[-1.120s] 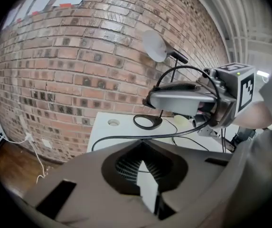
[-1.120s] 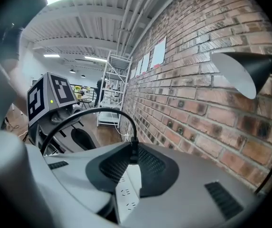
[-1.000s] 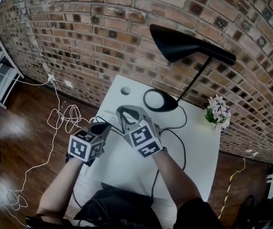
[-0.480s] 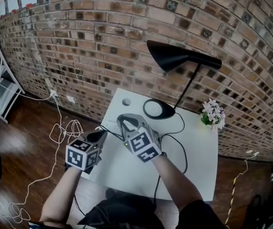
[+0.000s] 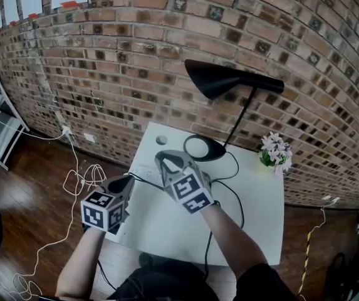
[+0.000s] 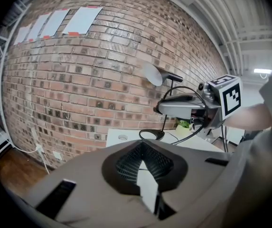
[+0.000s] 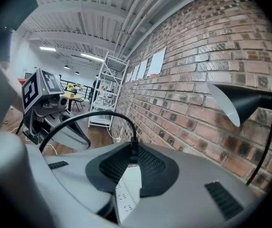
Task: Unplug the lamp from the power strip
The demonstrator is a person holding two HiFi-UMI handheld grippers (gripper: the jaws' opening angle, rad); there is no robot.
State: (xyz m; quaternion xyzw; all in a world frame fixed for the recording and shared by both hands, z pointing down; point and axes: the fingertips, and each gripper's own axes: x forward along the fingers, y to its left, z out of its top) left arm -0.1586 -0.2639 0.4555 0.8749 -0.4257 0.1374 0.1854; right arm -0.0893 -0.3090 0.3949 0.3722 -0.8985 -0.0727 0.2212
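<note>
Here the right claw (image 5: 164, 159) pinches the black plug (image 7: 132, 152), cord (image 7: 90, 116) arching left. Just below, the strip (image 7: 125, 194) lies on the white surface (image 5: 242, 199). The left claw (image 6: 143, 147), pressed together and empty, hovers near the surface's left edge. The lamp (image 5: 229, 80) stands at the far side.

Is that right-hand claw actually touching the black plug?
Touching. The right gripper view shows the right gripper pinching the black plug between its jaw tips.
</note>
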